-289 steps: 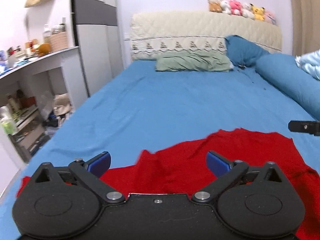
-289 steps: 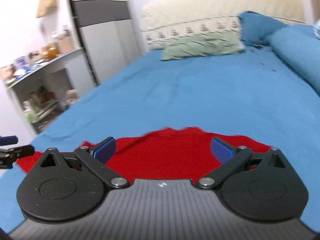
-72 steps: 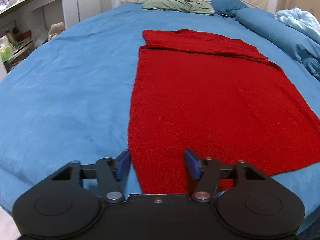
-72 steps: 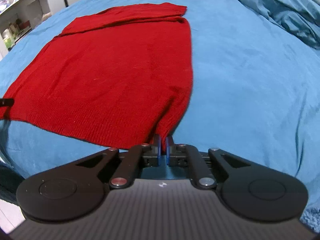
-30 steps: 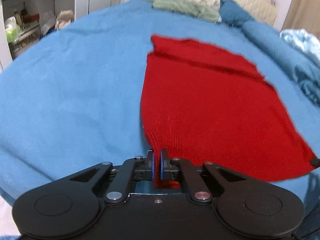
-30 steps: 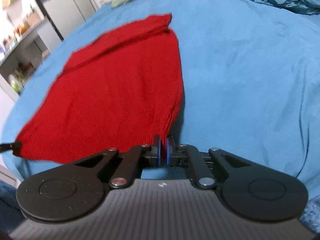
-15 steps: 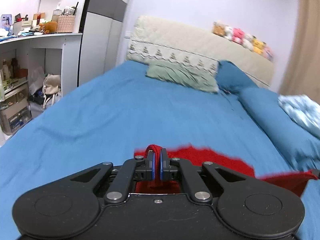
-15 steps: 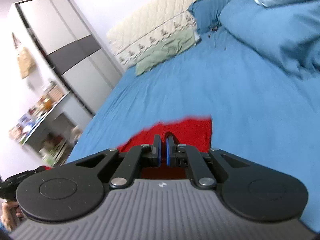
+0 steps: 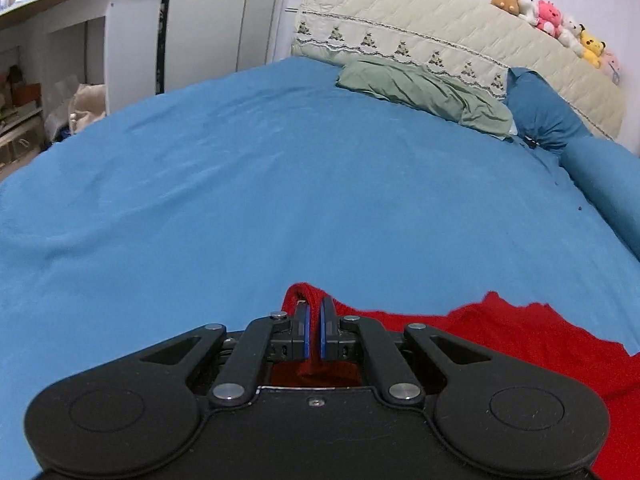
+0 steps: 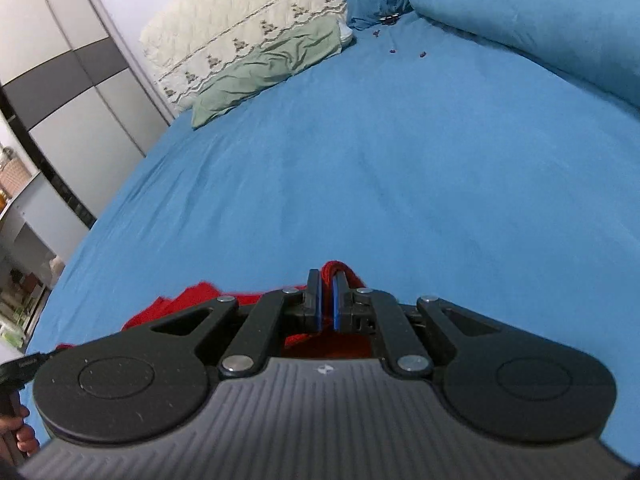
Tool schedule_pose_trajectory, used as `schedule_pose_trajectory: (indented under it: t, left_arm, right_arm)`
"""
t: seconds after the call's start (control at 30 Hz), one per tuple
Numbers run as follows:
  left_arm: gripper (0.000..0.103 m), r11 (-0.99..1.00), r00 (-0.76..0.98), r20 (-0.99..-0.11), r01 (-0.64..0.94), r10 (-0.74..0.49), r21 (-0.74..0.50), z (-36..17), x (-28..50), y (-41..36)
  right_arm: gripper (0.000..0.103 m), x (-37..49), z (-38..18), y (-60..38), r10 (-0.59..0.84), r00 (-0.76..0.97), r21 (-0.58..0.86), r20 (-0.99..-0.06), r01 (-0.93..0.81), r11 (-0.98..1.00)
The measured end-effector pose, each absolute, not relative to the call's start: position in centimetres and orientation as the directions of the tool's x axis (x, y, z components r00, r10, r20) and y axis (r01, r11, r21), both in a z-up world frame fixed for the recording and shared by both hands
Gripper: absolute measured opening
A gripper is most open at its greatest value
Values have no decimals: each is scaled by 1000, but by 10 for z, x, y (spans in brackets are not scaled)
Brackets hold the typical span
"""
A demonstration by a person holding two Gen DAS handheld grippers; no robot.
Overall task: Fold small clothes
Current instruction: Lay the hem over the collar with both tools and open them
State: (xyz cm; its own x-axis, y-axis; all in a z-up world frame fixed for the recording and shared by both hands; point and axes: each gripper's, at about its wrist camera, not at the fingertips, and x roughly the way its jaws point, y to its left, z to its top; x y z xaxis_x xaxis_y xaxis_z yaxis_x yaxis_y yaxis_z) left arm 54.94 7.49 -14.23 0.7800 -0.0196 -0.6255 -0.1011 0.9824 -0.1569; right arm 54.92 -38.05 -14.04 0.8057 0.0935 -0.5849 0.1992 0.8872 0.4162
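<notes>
A red knit garment (image 9: 520, 336) lies on the blue bed sheet (image 9: 280, 184), mostly hidden under both grippers. My left gripper (image 9: 314, 320) is shut on a pinched fold of its left hem corner. My right gripper (image 10: 326, 292) is shut on a fold of its right hem corner; the red knit (image 10: 188, 300) spreads to the left below it. Both hold the hem low over the bed, pointing towards the headboard.
A green pillow (image 9: 420, 88) and a dark blue pillow (image 9: 540, 108) lie against the quilted headboard (image 9: 440, 44). A blue duvet roll (image 10: 540, 12) runs along the right side. A white shelf unit (image 9: 48, 40) and wardrobe (image 10: 60, 92) stand left of the bed.
Both grippers, shut on the hem corners, have carried the hem up and forward over the garment towards the headboard and have come lower over the sheet since half a second ago.
</notes>
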Motion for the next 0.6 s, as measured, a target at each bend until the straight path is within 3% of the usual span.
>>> schedule_pose_trajectory:
  t: [0.1, 0.13, 0.17, 0.2, 0.27, 0.3, 0.37, 0.43, 0.6]
  left_arm:
    - [14, 980, 779, -626, -106, -22, -167, -139, 559, 74]
    - [33, 977, 782, -623, -119, -18, -178, -137, 558, 75]
    - [46, 975, 791, -612, -125, -13, -183, -134, 554, 74]
    - [68, 975, 803, -596, -126, -8, -183, -130, 547, 73]
    - [73, 983, 833, -553, -103, 3, -150, -120, 527, 67]
    - [74, 988, 843, -538, -76, -8, -134, -118, 518, 63]
    - [77, 995, 839, -542, -4, -52, -102, -119, 500, 51]
    - [94, 996, 817, -570, 59, -85, -63, -129, 486, 41]
    - [94, 998, 720, -692, 66, -62, -21, -171, 489, 32]
  right_arm:
    - [24, 565, -145, -382, 92, 805, 426, -586, 209, 880]
    - [26, 567, -144, -379, 71, 799, 401, -597, 220, 889]
    - [40, 567, -142, -376, 56, 799, 377, -599, 220, 899]
    - [63, 563, -139, -374, 50, 805, 359, -591, 208, 910]
    - [89, 549, -132, -366, 22, 835, 315, -549, 183, 931]
    - [96, 539, -127, -360, 18, 851, 296, -525, 163, 941]
    - [96, 527, -127, -347, 57, 859, 280, -509, 102, 955]
    - [96, 522, -135, -337, 109, 839, 282, -533, 55, 958]
    - [95, 535, -174, -326, 113, 742, 261, -661, 86, 961]
